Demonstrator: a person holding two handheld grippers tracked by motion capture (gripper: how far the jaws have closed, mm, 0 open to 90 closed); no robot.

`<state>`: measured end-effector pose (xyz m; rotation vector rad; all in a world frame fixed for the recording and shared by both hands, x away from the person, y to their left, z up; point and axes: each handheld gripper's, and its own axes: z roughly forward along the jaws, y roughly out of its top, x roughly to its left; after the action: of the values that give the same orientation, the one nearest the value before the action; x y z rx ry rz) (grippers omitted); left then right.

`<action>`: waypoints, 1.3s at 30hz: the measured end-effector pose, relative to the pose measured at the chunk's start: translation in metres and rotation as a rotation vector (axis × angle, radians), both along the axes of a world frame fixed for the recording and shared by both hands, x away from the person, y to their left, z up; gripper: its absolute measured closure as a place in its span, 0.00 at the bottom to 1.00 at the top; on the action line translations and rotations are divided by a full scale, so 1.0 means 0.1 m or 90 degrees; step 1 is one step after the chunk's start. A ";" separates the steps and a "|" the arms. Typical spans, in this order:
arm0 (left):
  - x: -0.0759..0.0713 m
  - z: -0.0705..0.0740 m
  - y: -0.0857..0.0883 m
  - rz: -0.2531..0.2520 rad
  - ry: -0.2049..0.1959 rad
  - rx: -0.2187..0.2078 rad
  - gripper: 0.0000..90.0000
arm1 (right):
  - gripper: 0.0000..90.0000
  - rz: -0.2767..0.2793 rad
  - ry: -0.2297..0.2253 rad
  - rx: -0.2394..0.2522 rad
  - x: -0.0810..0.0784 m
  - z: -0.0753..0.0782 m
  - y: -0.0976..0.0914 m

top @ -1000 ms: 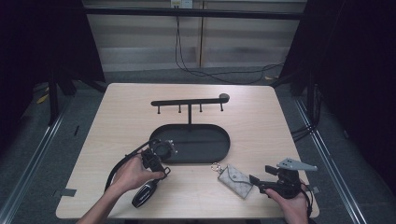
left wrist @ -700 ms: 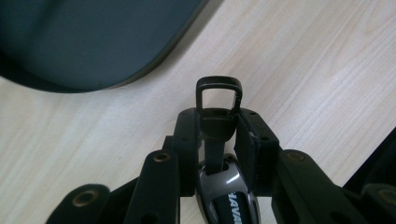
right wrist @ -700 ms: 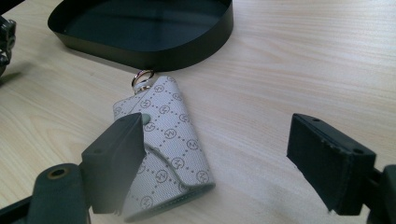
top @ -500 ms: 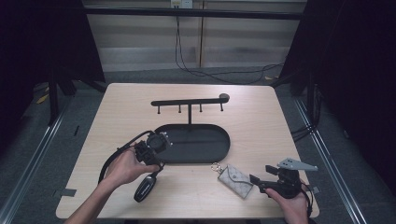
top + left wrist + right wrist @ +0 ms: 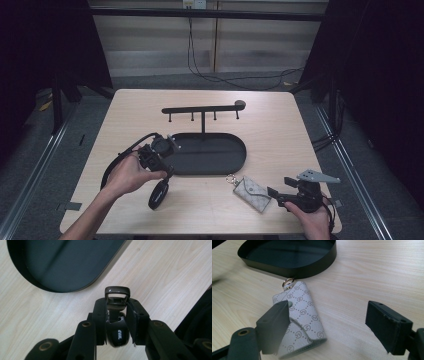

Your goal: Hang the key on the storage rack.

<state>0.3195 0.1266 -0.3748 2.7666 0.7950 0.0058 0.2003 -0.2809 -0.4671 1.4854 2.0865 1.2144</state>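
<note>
My left gripper (image 5: 161, 176) is shut on a black car key fob (image 5: 158, 194), held a little above the table in front of the tray's left end. In the left gripper view the fob (image 5: 116, 336) sits clamped between the jaws of the left gripper (image 5: 116, 307), its metal loop poking out past them. A grey patterned key pouch (image 5: 252, 193) with a gold ring lies flat near the front edge. My right gripper (image 5: 276, 193) rests just to its right. In the right gripper view the right gripper (image 5: 328, 315) stands open, one jaw over the pouch (image 5: 304, 315).
A black oval tray (image 5: 240, 159) lies mid-table, its rim (image 5: 294, 268) just beyond the pouch, and its floor (image 5: 62, 265) lies beyond the fob. Behind it stands a black rack (image 5: 202, 110) with several hooks. The left gripper's cable (image 5: 117, 162) loops over the table's left side.
My left hand has risen and drifted slightly left, lifting the key fob with it. The right gripper and the pouch have stayed where they were.
</note>
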 end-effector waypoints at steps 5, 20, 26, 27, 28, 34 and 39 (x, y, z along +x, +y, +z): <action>0.00 0.10 0.02 -0.004 -0.003 0.000 0.78 | 0.21 -0.001 0.000 0.000 0.00 0.00 0.00; -0.01 0.29 0.08 -0.012 -0.017 -0.012 0.79 | 0.21 -0.002 0.001 0.000 0.00 0.00 0.00; -0.01 0.36 0.11 -0.012 -0.020 -0.009 0.79 | 0.21 -0.003 0.001 0.001 0.00 0.00 0.00; -0.01 0.38 0.11 -0.010 -0.020 -0.010 0.79 | 0.21 -0.003 0.001 0.001 0.00 0.00 0.00; 0.00 0.38 0.12 -0.007 -0.022 -0.017 0.79 | 0.21 -0.003 0.001 0.001 0.00 0.00 0.00; 0.04 0.46 0.15 0.003 -0.021 -0.019 0.79 | 0.21 -0.002 0.001 0.002 0.00 0.00 0.00; 0.08 0.50 0.15 0.009 -0.020 -0.011 0.79 | 0.21 -0.002 0.002 0.002 0.00 0.00 0.00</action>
<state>0.3277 0.1418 -0.3244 2.7371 0.8029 0.0443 0.2006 -0.2813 -0.4672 1.4918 2.0843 1.2152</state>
